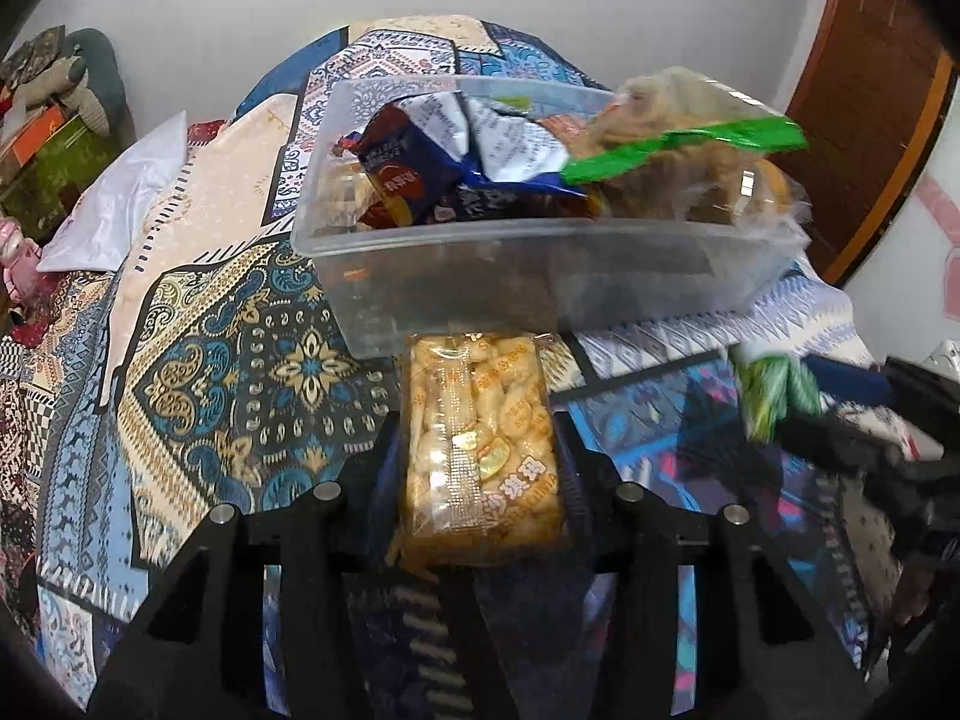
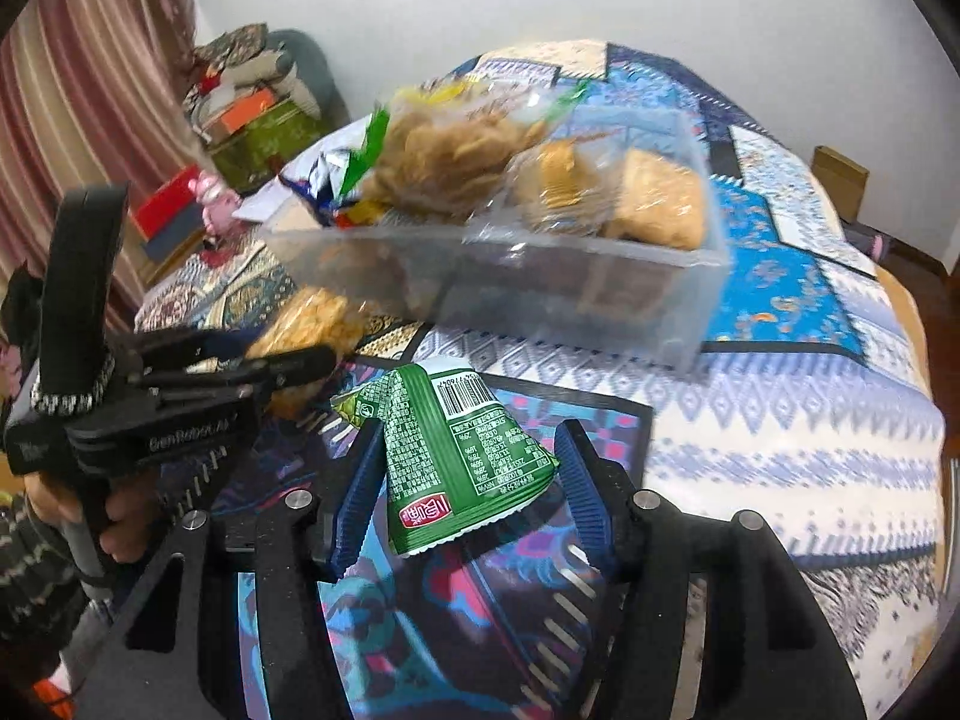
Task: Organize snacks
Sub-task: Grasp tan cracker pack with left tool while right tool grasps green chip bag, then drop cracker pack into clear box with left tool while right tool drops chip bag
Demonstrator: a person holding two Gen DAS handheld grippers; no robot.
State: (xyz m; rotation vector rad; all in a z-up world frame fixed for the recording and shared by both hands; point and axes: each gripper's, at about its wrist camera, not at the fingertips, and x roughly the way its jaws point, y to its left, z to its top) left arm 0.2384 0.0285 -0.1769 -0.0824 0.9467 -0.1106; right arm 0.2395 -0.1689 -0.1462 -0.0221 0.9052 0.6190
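Your bed [image 1: 198, 300] lies under both claws, spread with a patterned quilt [image 2: 798, 420]. Ahead of each claw, on that quilt, sits the clear bin [image 1: 528, 276], heaped with snacks: a blue-and-white bag [image 1: 456, 150] on the side away from your right claw, a green-edged bag of brown pieces [image 1: 678, 150] above its rim, and clear packs of pale cakes [image 2: 654, 204] at the end nearest your right claw.

Your left claw [image 1: 480, 450] holds a clear pack of yellow crackers [image 1: 486, 450]. Both pads press its long sides, and its far end reaches the bin's near wall. No earlier view tells you more than that grip.

Your right claw [image 2: 468, 468] stands narrow around a green packet [image 2: 456, 456]. The left pad touches the packet's edge, while the right pad sits at its corner; you cannot tell for sure that it presses. The packet lies tilted, barcode up, just short of the bin.

Your left hand [image 2: 120, 522] grips its handle beside the right claw.
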